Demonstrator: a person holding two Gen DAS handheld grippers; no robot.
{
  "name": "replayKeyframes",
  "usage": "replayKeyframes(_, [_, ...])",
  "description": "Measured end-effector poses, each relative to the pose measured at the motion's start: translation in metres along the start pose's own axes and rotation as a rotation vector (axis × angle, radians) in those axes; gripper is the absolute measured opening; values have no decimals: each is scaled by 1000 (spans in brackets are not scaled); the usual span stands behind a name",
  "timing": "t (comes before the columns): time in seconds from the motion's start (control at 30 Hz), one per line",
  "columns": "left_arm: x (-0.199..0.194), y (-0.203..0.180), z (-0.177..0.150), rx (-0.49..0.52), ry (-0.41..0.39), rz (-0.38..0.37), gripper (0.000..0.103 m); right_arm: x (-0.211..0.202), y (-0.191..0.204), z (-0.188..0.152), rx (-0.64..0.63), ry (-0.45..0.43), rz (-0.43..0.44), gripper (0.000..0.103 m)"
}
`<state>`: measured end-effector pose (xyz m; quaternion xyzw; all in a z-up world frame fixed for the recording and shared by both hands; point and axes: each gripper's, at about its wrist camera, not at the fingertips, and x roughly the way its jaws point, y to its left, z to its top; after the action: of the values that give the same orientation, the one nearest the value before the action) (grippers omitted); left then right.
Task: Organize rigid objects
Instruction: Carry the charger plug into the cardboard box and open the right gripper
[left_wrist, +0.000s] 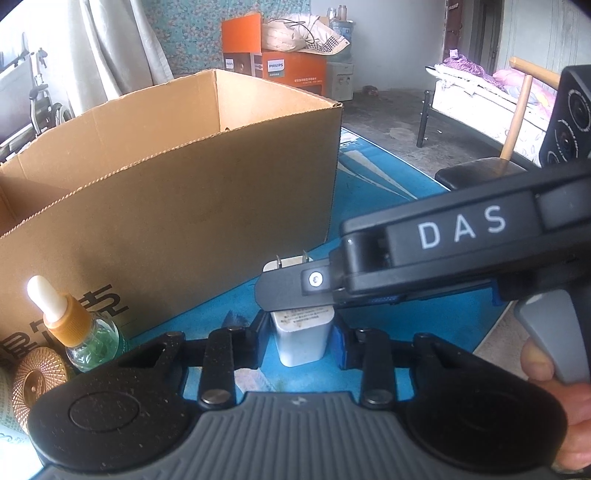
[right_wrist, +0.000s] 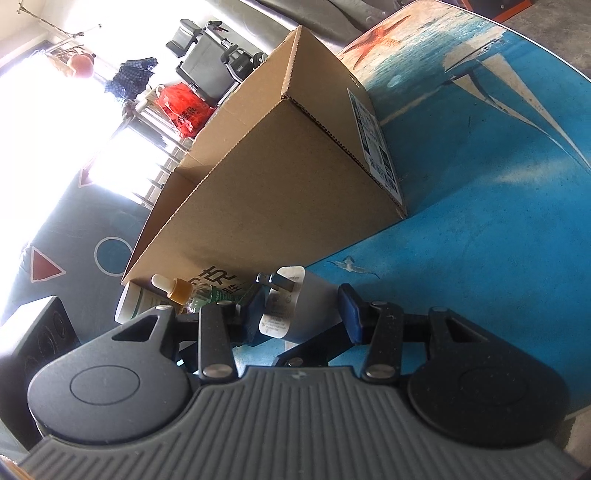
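A white plug charger (left_wrist: 303, 338) with two metal prongs stands on the blue table, next to an open cardboard box (left_wrist: 177, 206). My left gripper (left_wrist: 301, 339) has its blue pads against both sides of the charger. My right gripper (left_wrist: 295, 291) reaches in from the right, above the charger's top. In the right wrist view the charger (right_wrist: 282, 306) lies between the right gripper's (right_wrist: 301, 314) blue pads (right_wrist: 351, 314); the left pad is near it, the right pad stands apart. The box (right_wrist: 280, 177) is behind.
A dropper bottle (left_wrist: 79, 328) with an orange collar and a round copper lid (left_wrist: 37, 380) stand left of the charger by the box; the bottle also shows in the right wrist view (right_wrist: 184, 293). A chair (left_wrist: 491, 170) and bed stand beyond the table edge.
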<state>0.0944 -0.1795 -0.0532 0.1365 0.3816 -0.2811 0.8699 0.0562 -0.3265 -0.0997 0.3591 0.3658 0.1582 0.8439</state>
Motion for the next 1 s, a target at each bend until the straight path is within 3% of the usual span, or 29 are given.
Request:
replayKeyframes(0.33, [-7,6,-2,-31,-12,-14,33,-4,3,1,-5,-11,-14,40])
replayKeyframes(0.47, [-23,7,0,-27,-51,-20,33,-12,12,1,-20,-29,-24,39])
replayKeyframes(0.83, [-91,19,29,-43,-203,0,32,-59,80,13,-180,-154,-9,39])
replayKeyframes(1.0, [-116,34,57,-61,-262,65,32,-67,120,38,-291,-190,26,39])
